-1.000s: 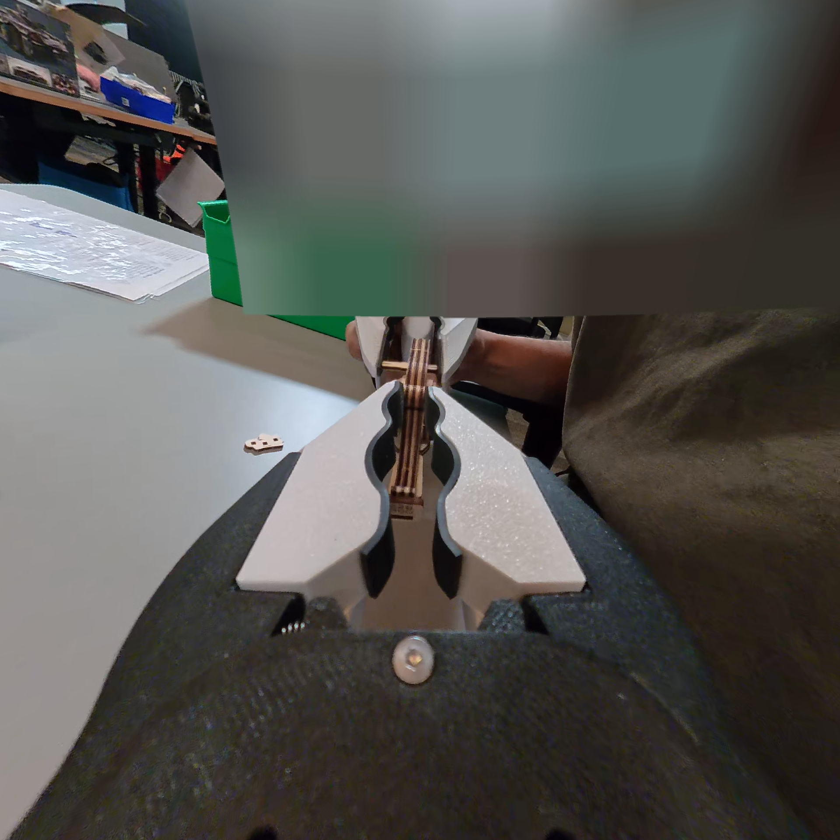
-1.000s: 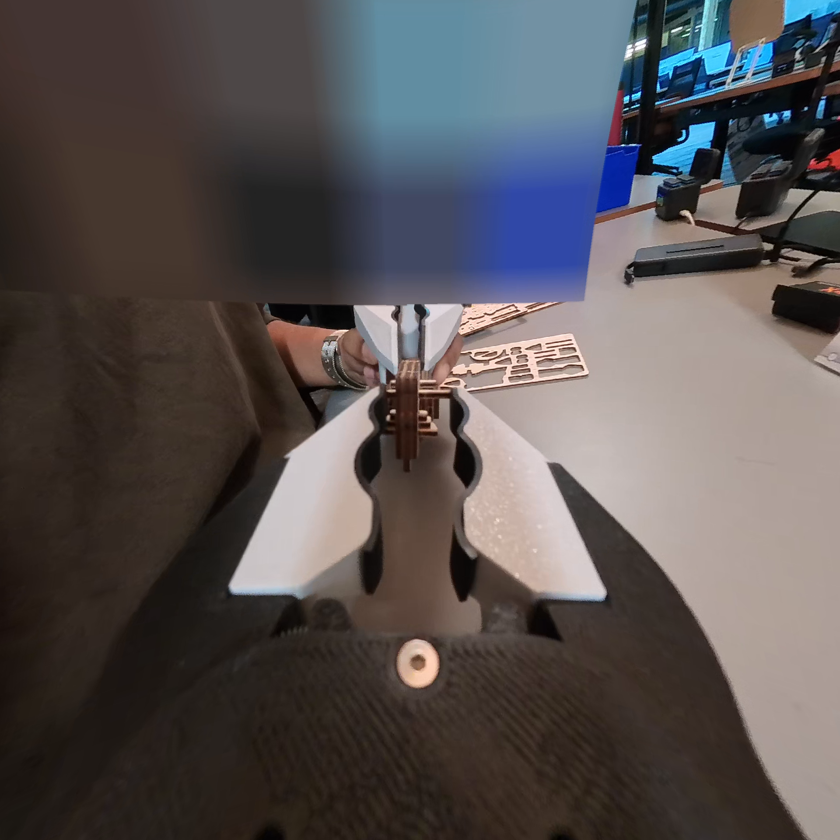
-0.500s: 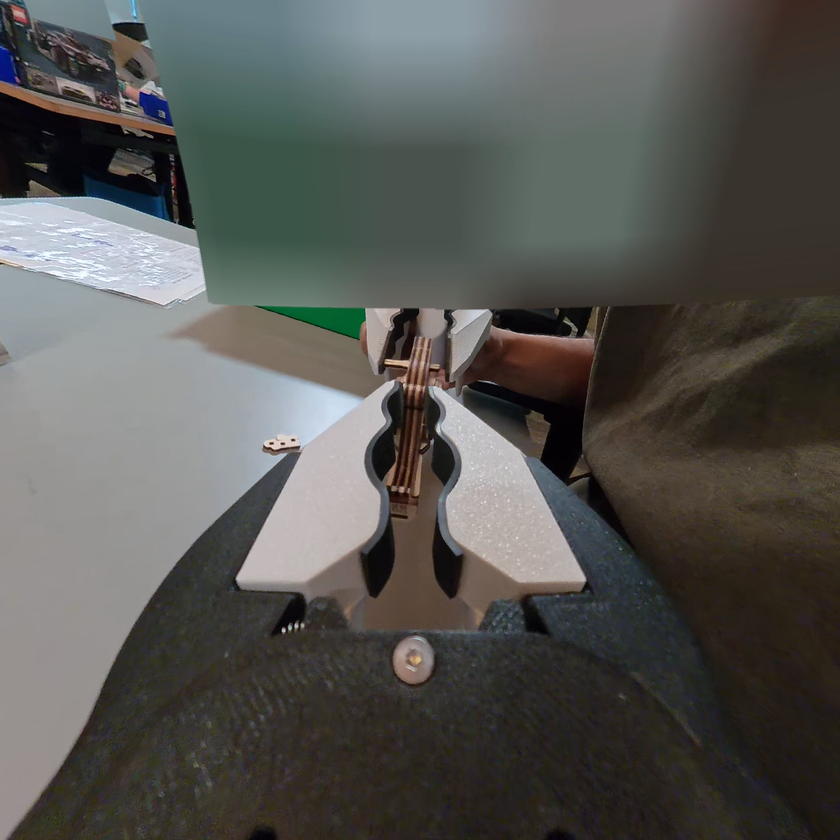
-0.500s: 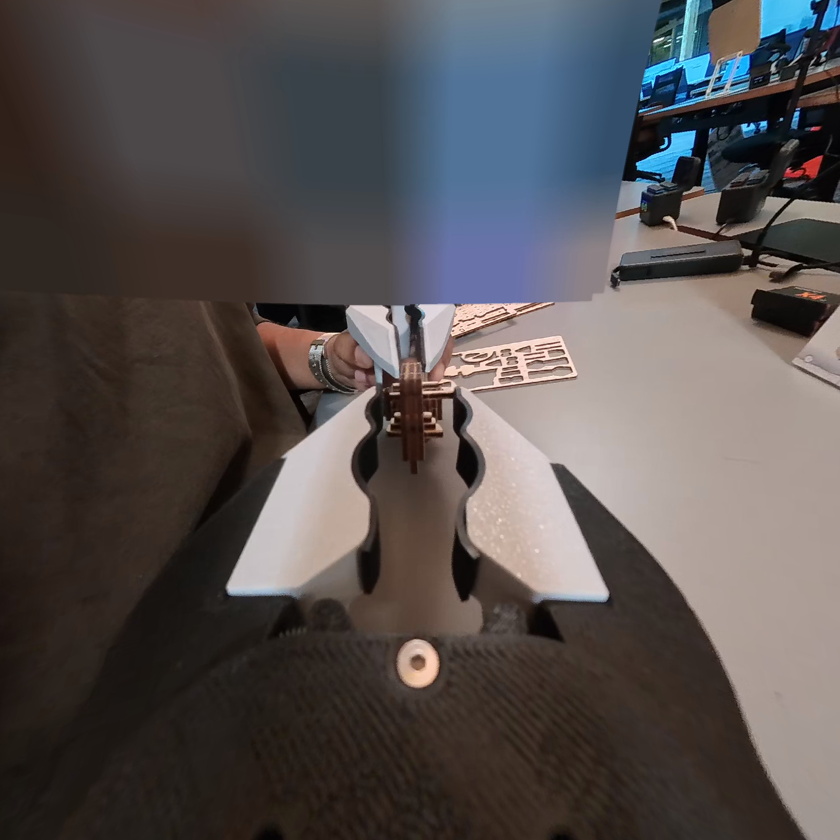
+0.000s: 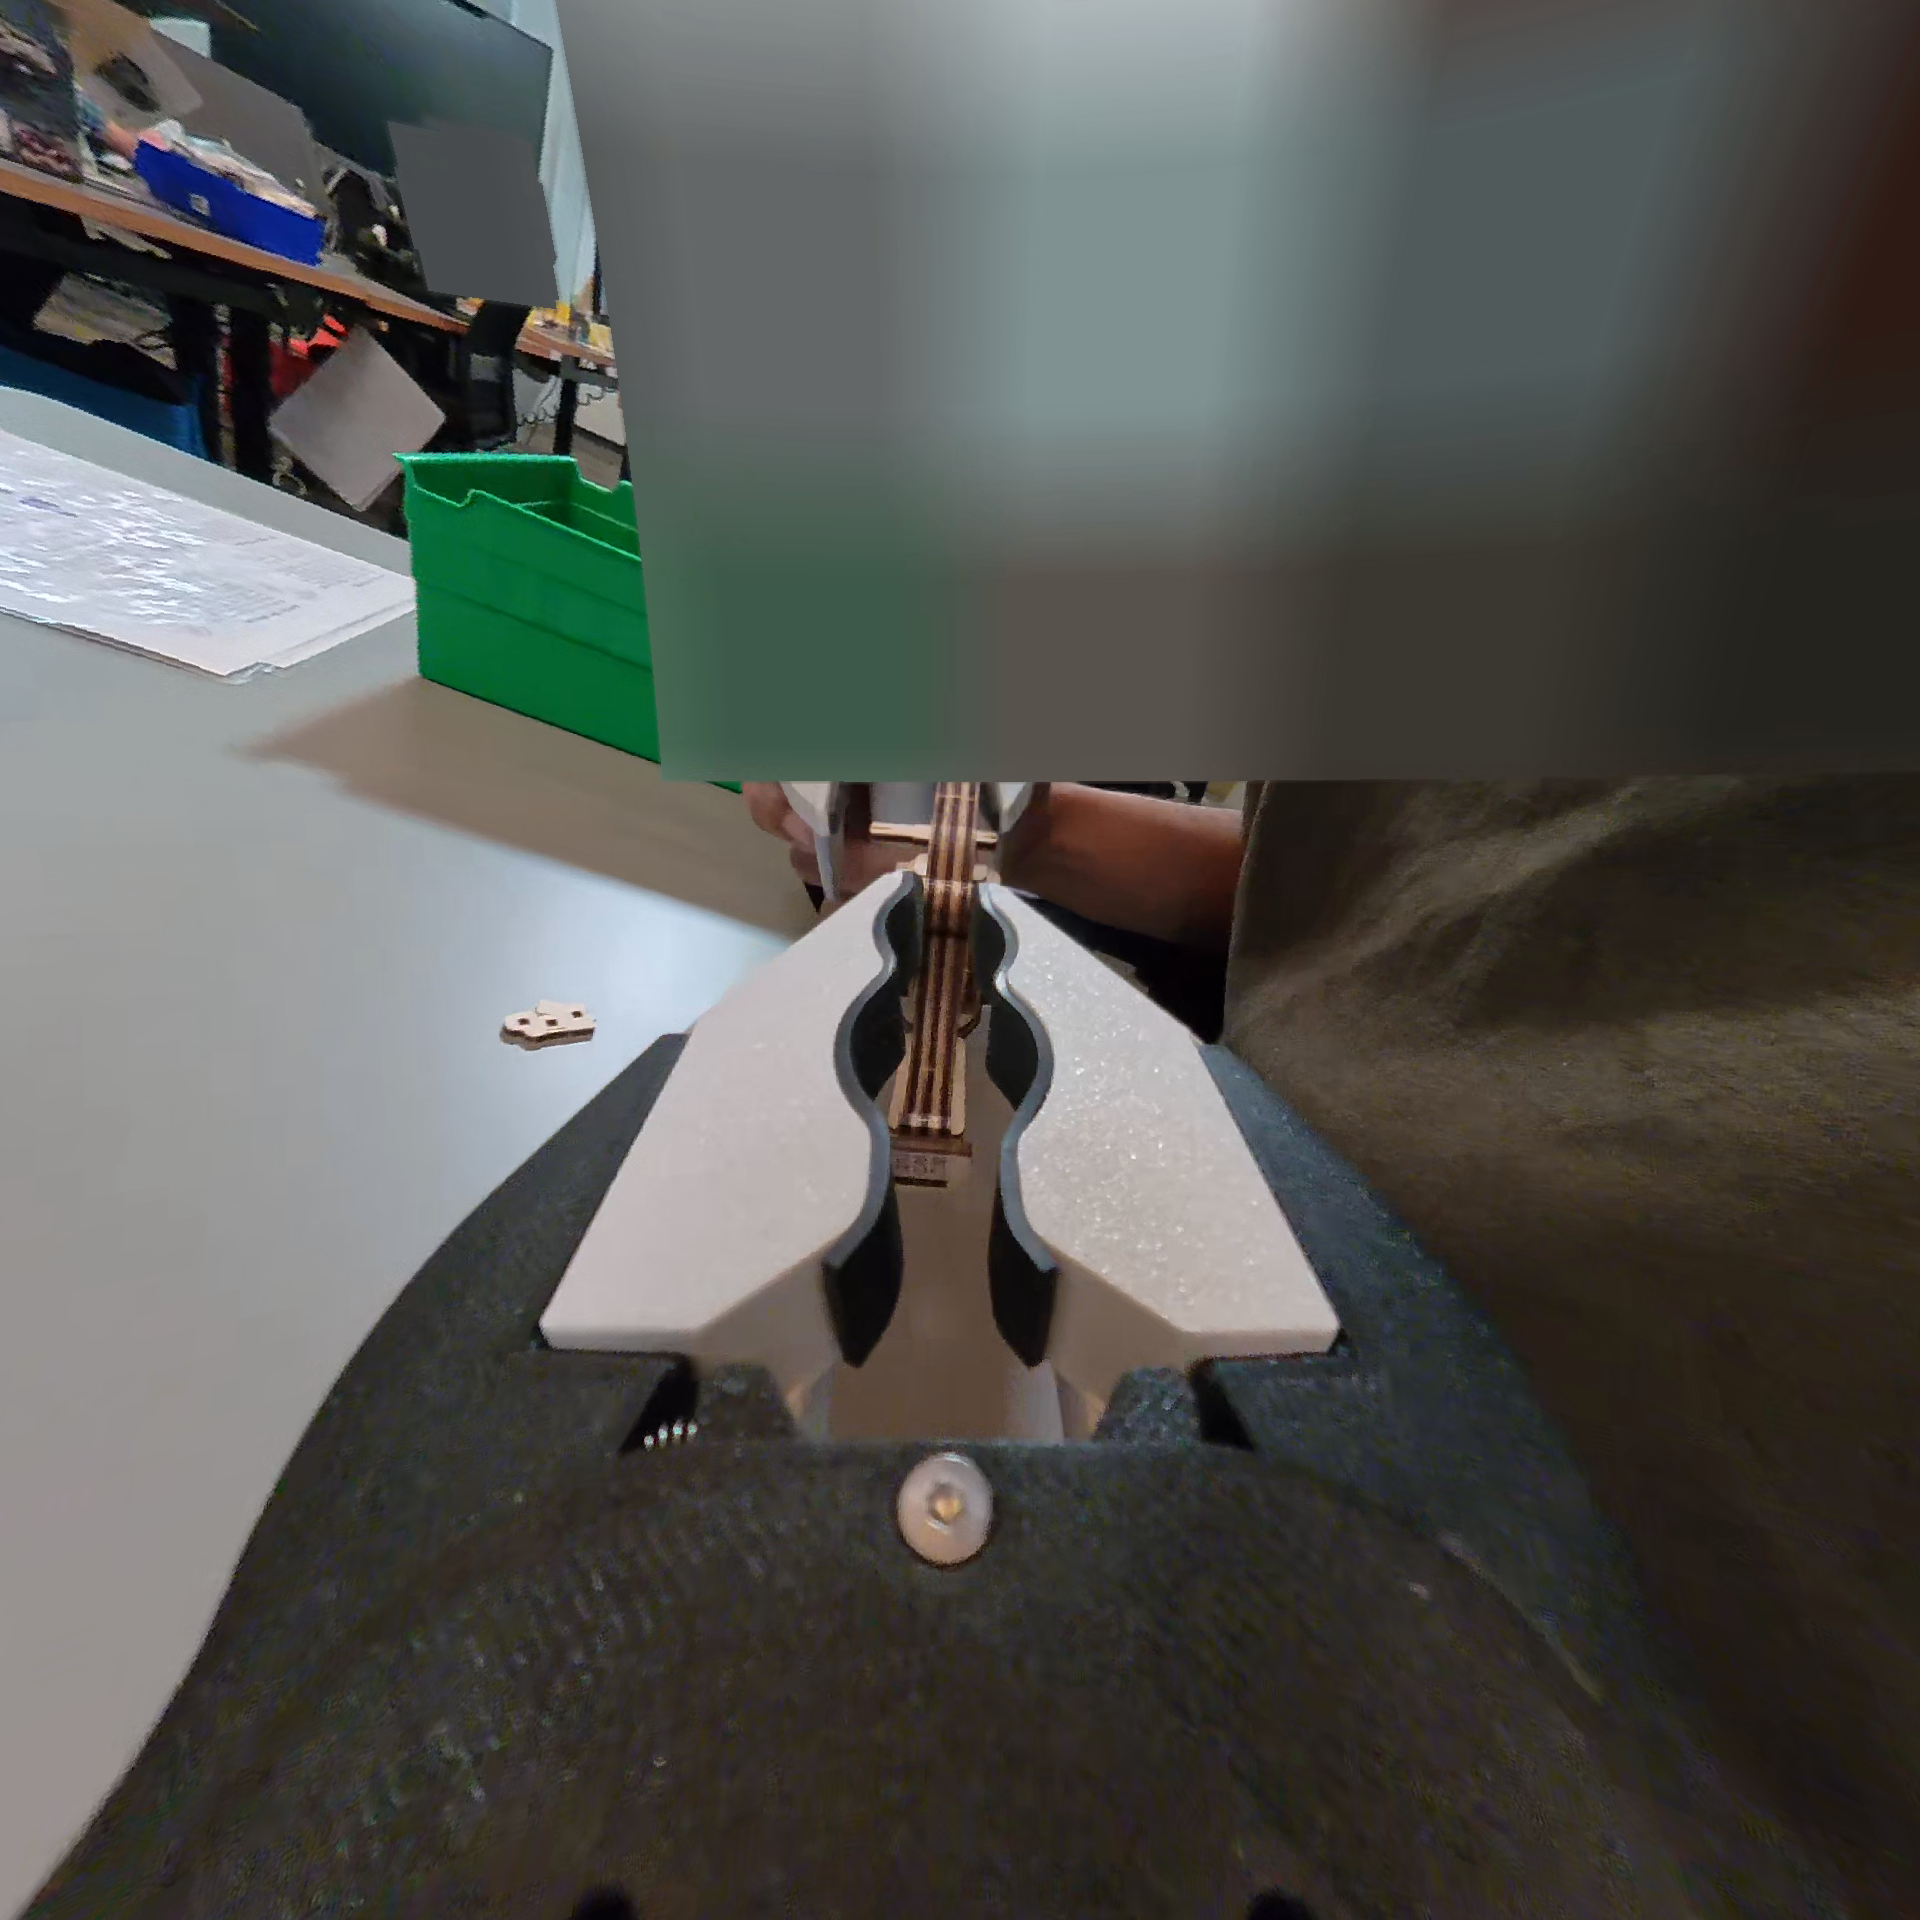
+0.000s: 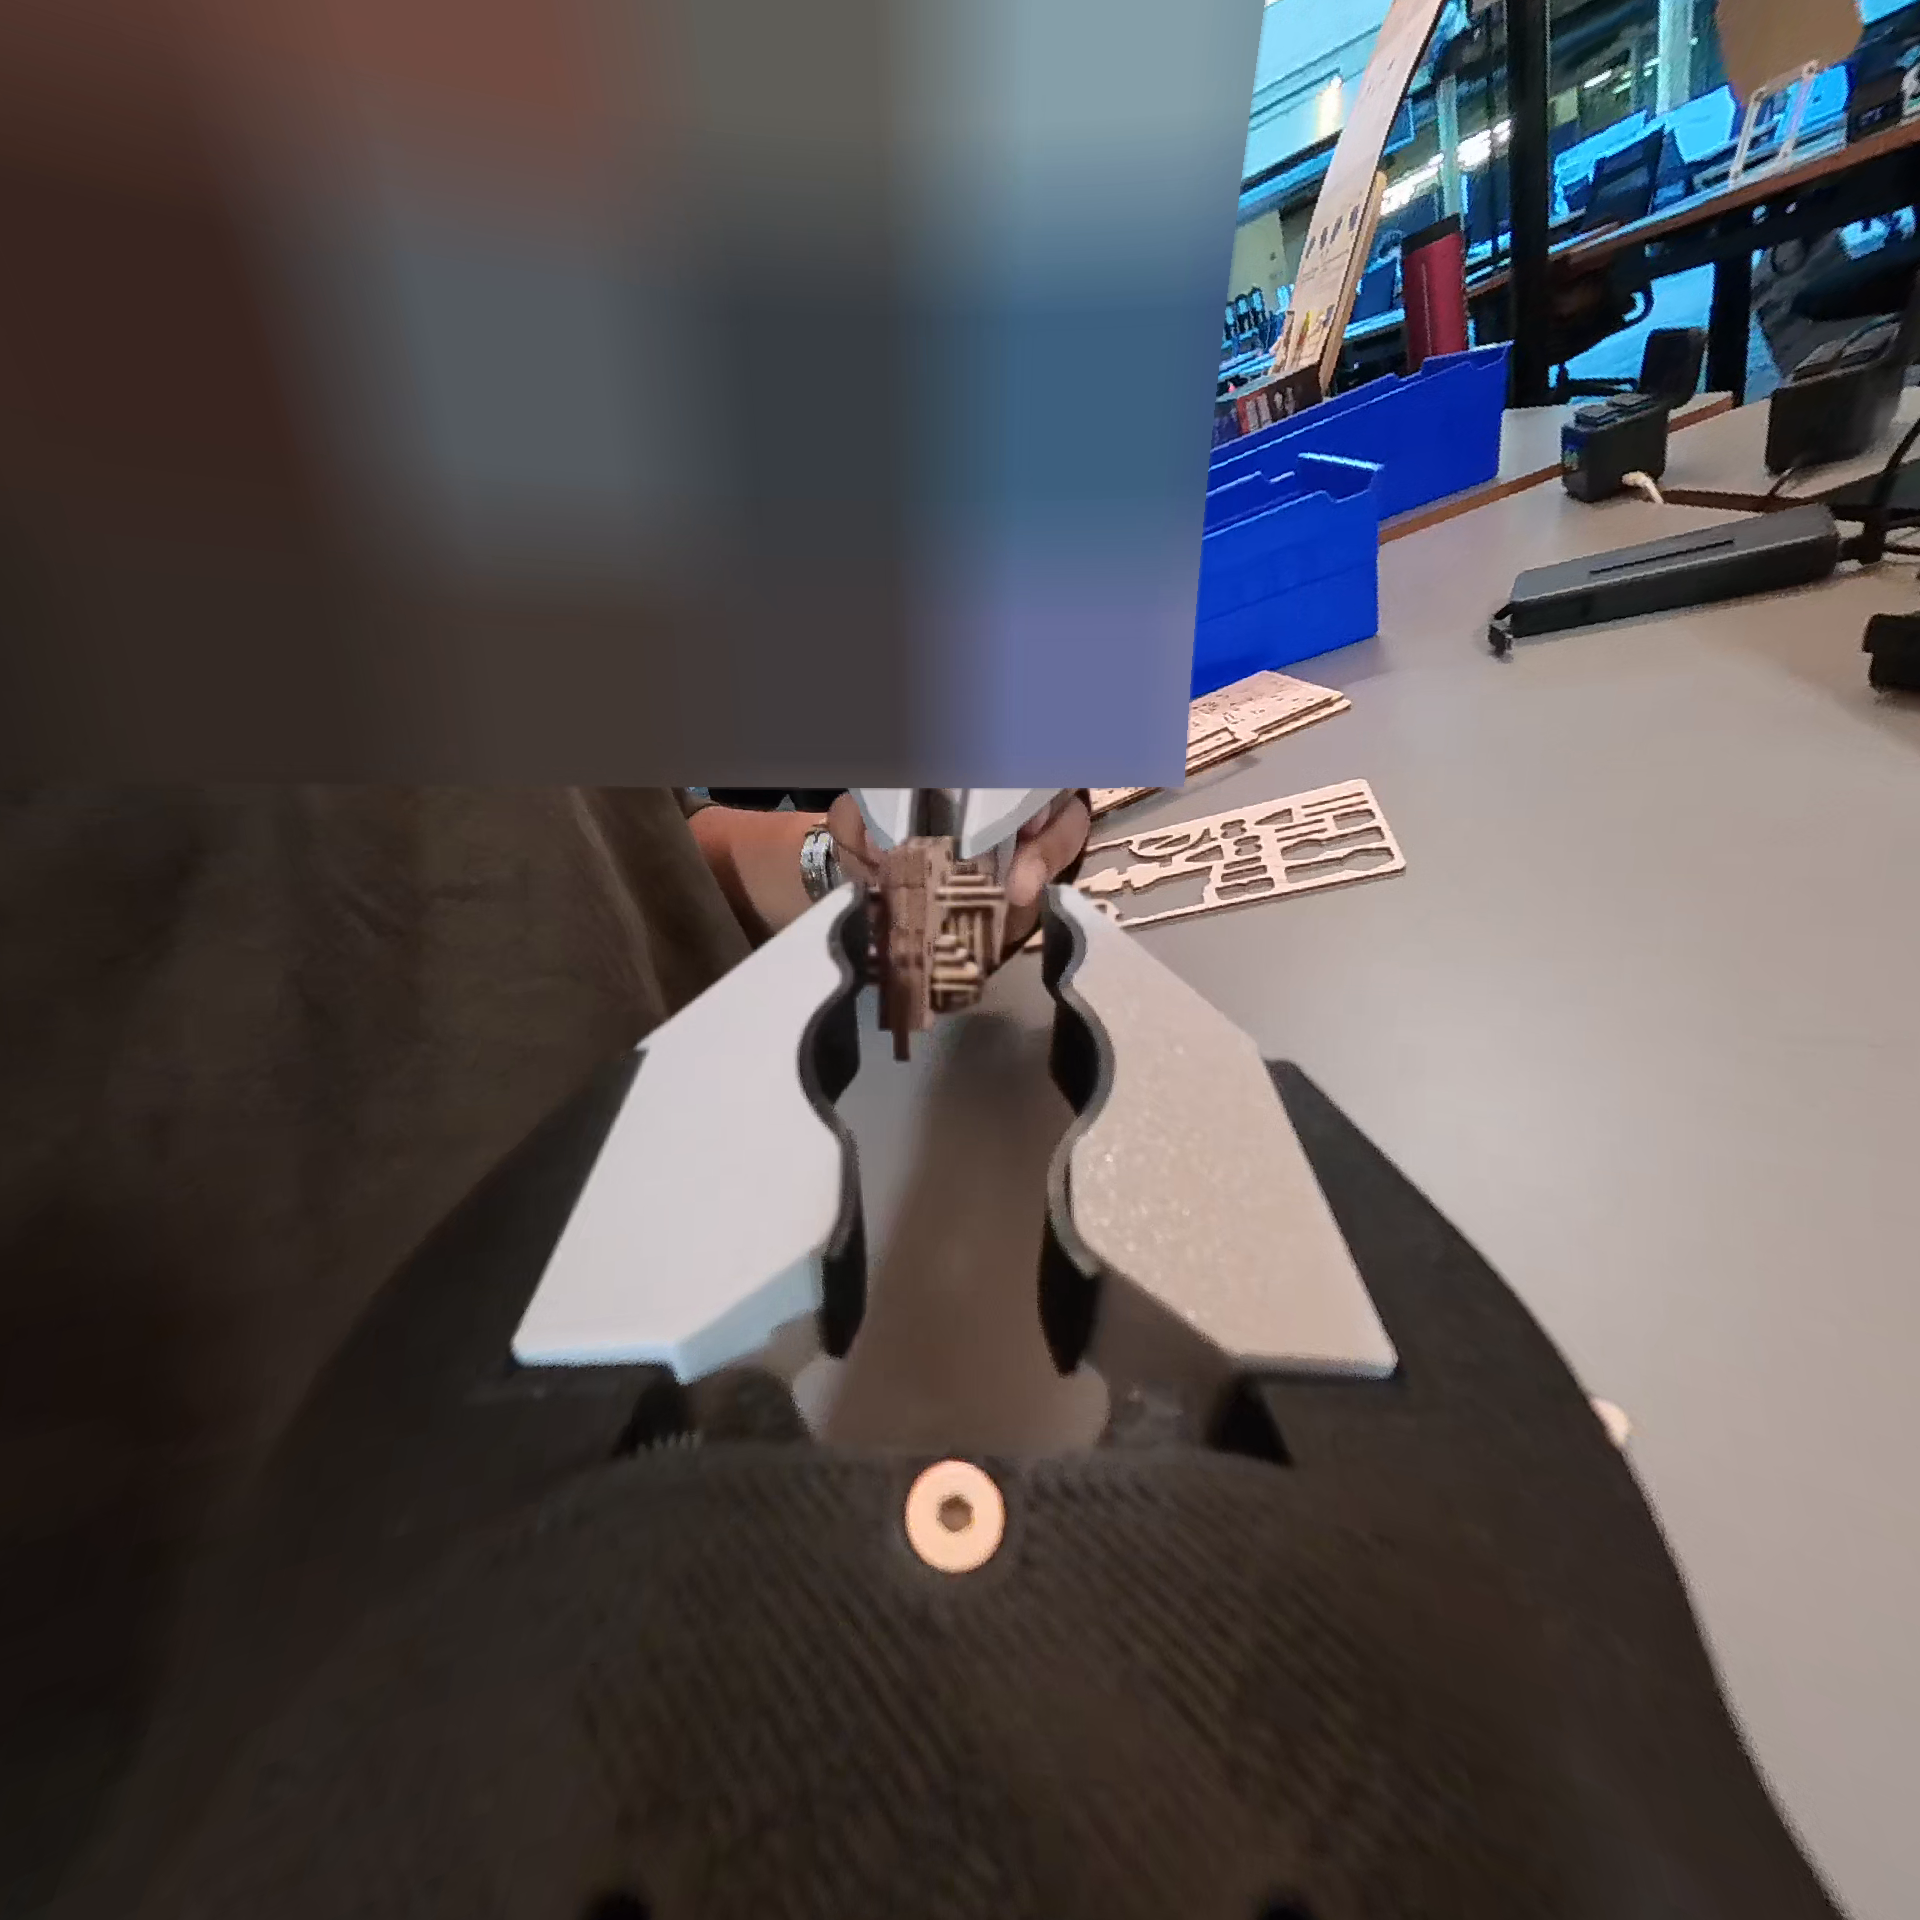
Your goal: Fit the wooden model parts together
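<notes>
Grey and flat, the table [image 5: 260,935] has a green bin [image 5: 520,603] at its far side, with a tiny loose wooden bit [image 5: 548,1023] lying nearer than the bin. Off the table, up in the air, is the wooden model [image 5: 940,997].

My guess is the model could twist or a thin piece could snap, because it looks like layered slats and only one tool has a real hold on it. A sideways push from the other tool could also pop it loose.

In the left wrist view, the left tool [image 5: 943,925] is squeezed tight on the model's striped edge. In the right wrist view, the right tool [image 6: 951,914] stands wider, its sides apart. The model [image 6: 935,951] sits between its tips, near the left side, and I cannot tell if they touch it. A wooden sheet [image 6: 1247,852] with cut-out shapes lies on the table just past the model.
</notes>
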`<state>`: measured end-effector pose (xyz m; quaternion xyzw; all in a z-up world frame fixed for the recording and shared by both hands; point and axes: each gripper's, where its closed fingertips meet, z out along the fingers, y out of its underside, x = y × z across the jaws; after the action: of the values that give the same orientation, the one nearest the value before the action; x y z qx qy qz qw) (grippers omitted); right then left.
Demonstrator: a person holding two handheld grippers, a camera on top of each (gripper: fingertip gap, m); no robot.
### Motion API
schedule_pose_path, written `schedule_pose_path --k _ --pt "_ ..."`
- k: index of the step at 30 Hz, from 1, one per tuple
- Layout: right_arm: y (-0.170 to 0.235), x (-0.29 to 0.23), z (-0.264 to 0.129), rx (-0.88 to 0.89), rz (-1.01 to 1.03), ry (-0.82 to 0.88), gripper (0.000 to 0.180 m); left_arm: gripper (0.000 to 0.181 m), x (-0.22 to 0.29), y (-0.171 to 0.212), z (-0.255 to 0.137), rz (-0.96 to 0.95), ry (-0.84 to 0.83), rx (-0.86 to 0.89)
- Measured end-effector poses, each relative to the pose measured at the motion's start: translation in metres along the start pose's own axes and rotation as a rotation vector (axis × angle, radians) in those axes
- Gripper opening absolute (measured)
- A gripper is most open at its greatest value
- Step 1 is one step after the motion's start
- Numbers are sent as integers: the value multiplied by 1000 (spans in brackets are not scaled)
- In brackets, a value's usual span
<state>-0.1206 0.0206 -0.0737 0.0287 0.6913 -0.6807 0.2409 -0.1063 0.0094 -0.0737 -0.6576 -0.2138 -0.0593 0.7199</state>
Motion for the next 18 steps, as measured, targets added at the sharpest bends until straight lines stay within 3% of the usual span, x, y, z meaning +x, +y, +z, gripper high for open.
schedule_pose_path --k 18 --pt "5 -8 4 -46 -14 -25 25 5 3 3 2 5 17 -17"
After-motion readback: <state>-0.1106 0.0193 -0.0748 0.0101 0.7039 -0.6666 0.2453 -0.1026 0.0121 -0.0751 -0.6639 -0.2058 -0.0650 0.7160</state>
